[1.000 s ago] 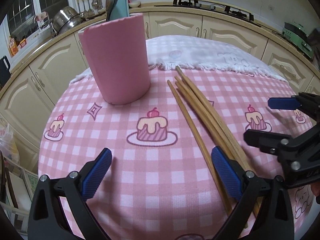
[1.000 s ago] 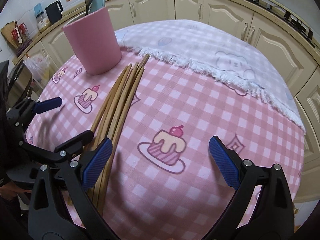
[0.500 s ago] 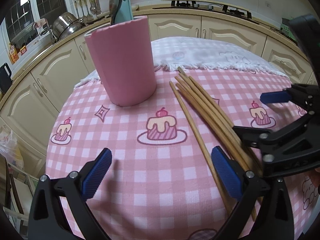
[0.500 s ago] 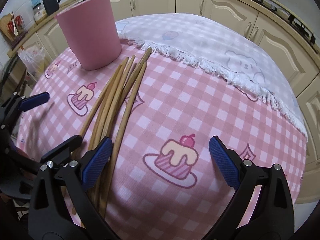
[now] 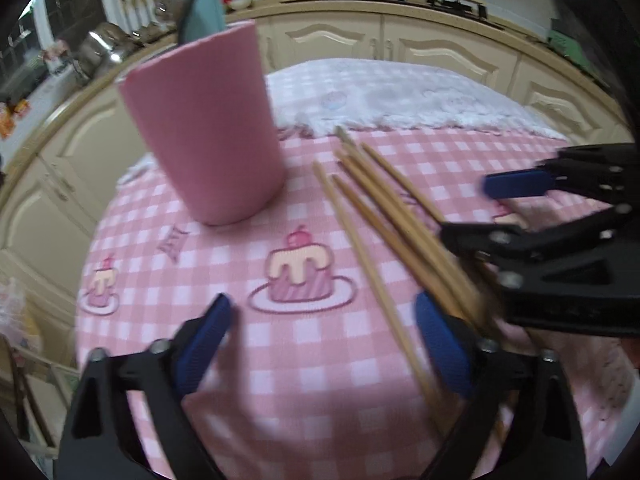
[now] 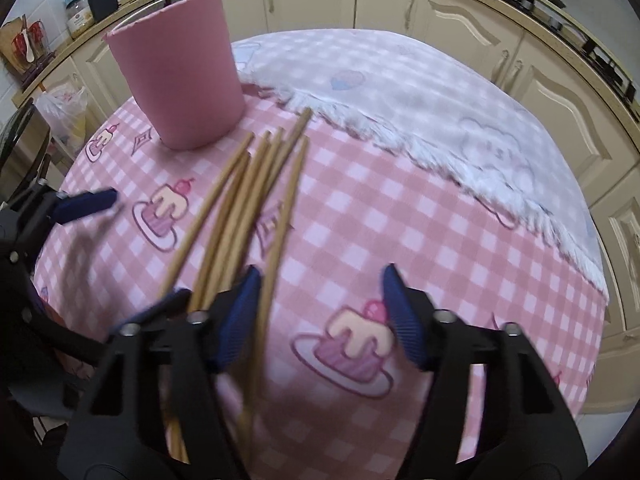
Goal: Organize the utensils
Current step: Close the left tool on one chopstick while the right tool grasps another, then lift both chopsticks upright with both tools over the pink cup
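On the table [image 5: 304, 392], under a pink checked cloth printed with cakes, a bundle of wooden chopsticks [image 5: 384, 216] lies flat beside a pink utensil holder [image 5: 208, 128]. Seen from the left wrist, the holder stands upright at 11 o'clock and the sticks run from tips at 12 o'clock, near the fringed edge of a white cloth [image 5: 400, 96], down toward 5 o'clock. Their near ends are hidden behind the left gripper [image 5: 324, 344] and the black frame of the right gripper [image 5: 496, 216], and this view is blurred, so the count of sticks is hard to make out; I make it about six. A teal handle [image 5: 204, 4] and a dark utensil rise from the holder, both cut off by the top edge.

From the right wrist the chopsticks [image 6: 256, 192] point toward 12 o'clock with tips fanned slightly, just beside the holder [image 6: 180, 68], which sits at 11 o'clock. Their butt ends vanish under the right gripper [image 6: 320, 312], whose fingers [image 6: 240, 320] stand apart; the left-hand pad lies against the bundle, with one stick passing to its inner side, and nothing is clamped. The left gripper [image 6: 132, 256] shows at 9 o'clock, its fingers spread wide and holding nothing.
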Motion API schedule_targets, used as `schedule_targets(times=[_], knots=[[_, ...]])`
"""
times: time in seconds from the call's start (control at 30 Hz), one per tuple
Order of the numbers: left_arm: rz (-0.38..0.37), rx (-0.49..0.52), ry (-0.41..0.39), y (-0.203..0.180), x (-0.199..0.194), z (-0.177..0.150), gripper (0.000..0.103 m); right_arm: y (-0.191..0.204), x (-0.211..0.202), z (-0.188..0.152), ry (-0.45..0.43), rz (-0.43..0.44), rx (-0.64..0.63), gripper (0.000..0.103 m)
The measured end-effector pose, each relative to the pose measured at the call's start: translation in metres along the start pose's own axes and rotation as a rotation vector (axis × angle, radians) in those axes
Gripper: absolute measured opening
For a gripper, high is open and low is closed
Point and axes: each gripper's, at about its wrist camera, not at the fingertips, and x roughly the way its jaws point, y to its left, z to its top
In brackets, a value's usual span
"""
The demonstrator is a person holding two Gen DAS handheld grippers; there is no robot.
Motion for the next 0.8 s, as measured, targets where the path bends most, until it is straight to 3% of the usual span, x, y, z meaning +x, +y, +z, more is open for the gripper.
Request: schedule_targets(times=[0.03, 0.13, 0.17, 0.2, 0.33, 0.5, 0.67, 0.8], knots=[[-0.023, -0.008, 0.008, 0.001, 0.000, 0.002, 0.074, 0.002, 0.001, 0.002, 0.002, 0.002, -0.005, 0.041], [-0.046, 0.024, 0.026, -0.002, 0.000, 0.008, 0.043, 0.008, 0.002, 0.005, 0.009, 0.022, -0.038, 0.023], [-0.057, 0.038, 0.037, -0.003, -0.001, 0.011, 0.016, 0.009, 0.001, 0.005, 0.012, 0.039, -0.044, 0.013], [-0.064, 0.047, 0.046, -0.004, -0.001, 0.012, 0.007, 0.010, 0.000, 0.003, 0.014, 0.045, -0.049, 0.010], [-0.080, 0.063, 0.052, -0.006, -0.001, 0.011, 0.005, -0.002, -0.006, -0.004, 0.009, 0.086, -0.008, 0.006], [-0.100, 0.006, 0.034, 0.002, -0.009, 0.003, 0.005, -0.018, -0.016, -0.014, -0.019, 0.128, 0.049, 0.005], [-0.110, -0.041, -0.011, 0.007, -0.022, 0.001, 0.005, -0.032, -0.025, -0.017, -0.059, 0.163, 0.086, 0.005], [-0.140, -0.071, -0.083, 0.011, -0.040, 0.002, 0.005, -0.044, -0.042, -0.020, -0.142, 0.240, 0.143, 0.005]])
